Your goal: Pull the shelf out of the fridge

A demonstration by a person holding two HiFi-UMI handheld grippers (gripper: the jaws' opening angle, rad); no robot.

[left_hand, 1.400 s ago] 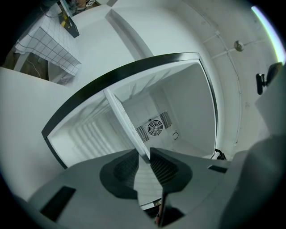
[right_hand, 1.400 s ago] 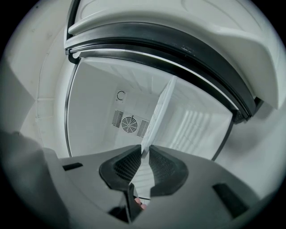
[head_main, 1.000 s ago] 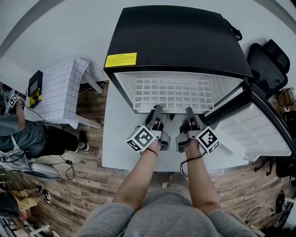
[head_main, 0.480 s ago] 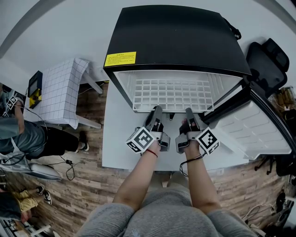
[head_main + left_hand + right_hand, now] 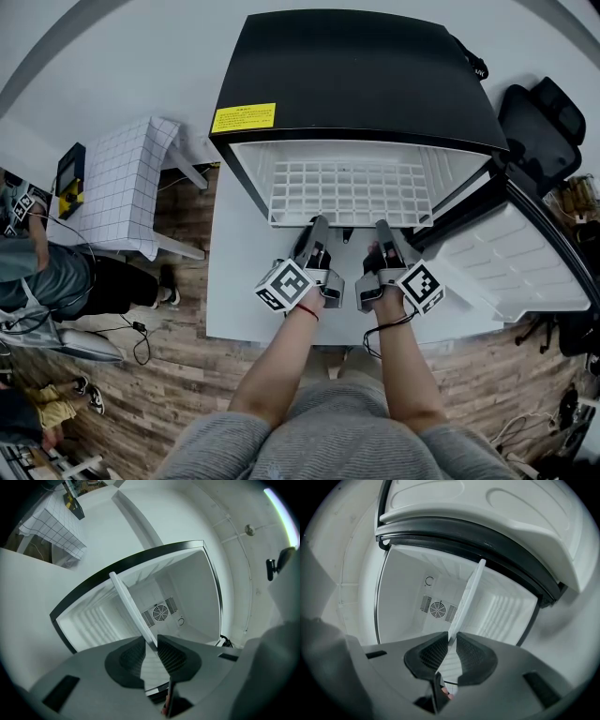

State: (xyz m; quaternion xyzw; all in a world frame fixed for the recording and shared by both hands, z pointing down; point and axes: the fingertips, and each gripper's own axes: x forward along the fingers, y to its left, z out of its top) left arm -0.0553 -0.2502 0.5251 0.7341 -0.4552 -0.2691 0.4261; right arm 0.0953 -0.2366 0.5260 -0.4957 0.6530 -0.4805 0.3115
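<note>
The left hand-held gripper (image 5: 151, 644) and the right hand-held gripper (image 5: 452, 641) were each clamped on the front edge of the white shelf (image 5: 347, 192), side by side and pointing level into the open fridge (image 5: 356, 75). The shelf stretched away ahead of both, its front edge just outside the opening and most of it inside. The grasp looked done; most of the pull was left.
</note>
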